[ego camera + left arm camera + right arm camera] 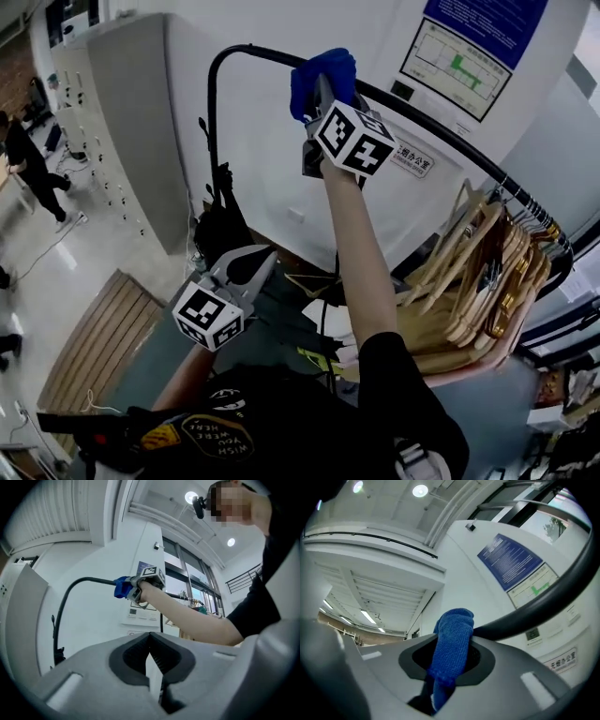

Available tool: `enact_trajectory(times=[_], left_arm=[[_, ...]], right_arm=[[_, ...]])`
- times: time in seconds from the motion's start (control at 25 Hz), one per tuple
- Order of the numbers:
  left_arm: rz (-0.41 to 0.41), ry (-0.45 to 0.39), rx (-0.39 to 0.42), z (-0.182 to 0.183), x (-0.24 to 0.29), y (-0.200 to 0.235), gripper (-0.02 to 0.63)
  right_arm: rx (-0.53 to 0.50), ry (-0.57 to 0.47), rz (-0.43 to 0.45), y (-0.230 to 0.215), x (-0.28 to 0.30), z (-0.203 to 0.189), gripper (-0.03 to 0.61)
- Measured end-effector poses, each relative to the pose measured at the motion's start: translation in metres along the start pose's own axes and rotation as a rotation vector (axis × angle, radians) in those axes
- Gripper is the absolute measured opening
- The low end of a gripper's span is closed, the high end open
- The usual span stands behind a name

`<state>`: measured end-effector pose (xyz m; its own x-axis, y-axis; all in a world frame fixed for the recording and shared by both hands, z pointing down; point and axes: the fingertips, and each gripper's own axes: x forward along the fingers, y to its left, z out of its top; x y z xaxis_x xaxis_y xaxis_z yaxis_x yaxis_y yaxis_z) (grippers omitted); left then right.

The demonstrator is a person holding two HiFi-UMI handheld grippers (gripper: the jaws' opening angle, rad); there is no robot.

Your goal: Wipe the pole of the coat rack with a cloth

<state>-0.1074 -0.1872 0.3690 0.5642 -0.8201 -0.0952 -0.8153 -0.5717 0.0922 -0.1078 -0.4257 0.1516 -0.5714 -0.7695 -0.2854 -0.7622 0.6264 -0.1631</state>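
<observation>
My right gripper is raised to the pole of the coat rack, on the top run just past the bend where the pole turns downward. Its jaws are clamped on the blue cloth. In the right gripper view the cloth's free end sticks out beyond the jaws and seems to press against the underside of the pole. My left gripper hangs well below the pole with its jaws together and nothing between them, taking no part for now. The wooden hangers are bunched at the far end of the pole, well away from the cloth.

I judge that I am in the wiping step itself, with the cloth on the pole. The next move calls for steady pressure, so the wad stays against the round bar instead of slipping off its side. It also calls for a firm grip, so the cloth does not drag out of the jaws as I slide along. Going toward the hangers, I would have to stop short of their hooks or work around them.
</observation>
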Motion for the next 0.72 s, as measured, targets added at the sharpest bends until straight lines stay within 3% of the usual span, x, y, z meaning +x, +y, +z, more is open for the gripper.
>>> enact_trajectory(times=[0.12, 0.44, 0.56, 0.72], left_arm=[[-0.086, 0.007, -0.01, -0.005, 0.026, -0.022, 0.002], [-0.284, 0.026, -0.037, -0.021, 0.075, -0.085, 0.002], [-0.317, 0.03, -0.039, -0.024, 0.082, -0.098, 0.002], [-0.29, 0.03, -0.029, -0.024, 0.079, -0.093, 0.002]], right_arm=[[-0.011, -0.06, -0.089, -0.046, -0.065, 0.023, 0.078], [0.004, -0.25, -0.475, -0.175, -0.228, 0.073, 0.081], [0.016, -0.276, -0.495, -0.191, -0.248, 0.081, 0.081], [0.006, -0.213, -0.413, -0.176, -0.224, 0.071, 0.081]])
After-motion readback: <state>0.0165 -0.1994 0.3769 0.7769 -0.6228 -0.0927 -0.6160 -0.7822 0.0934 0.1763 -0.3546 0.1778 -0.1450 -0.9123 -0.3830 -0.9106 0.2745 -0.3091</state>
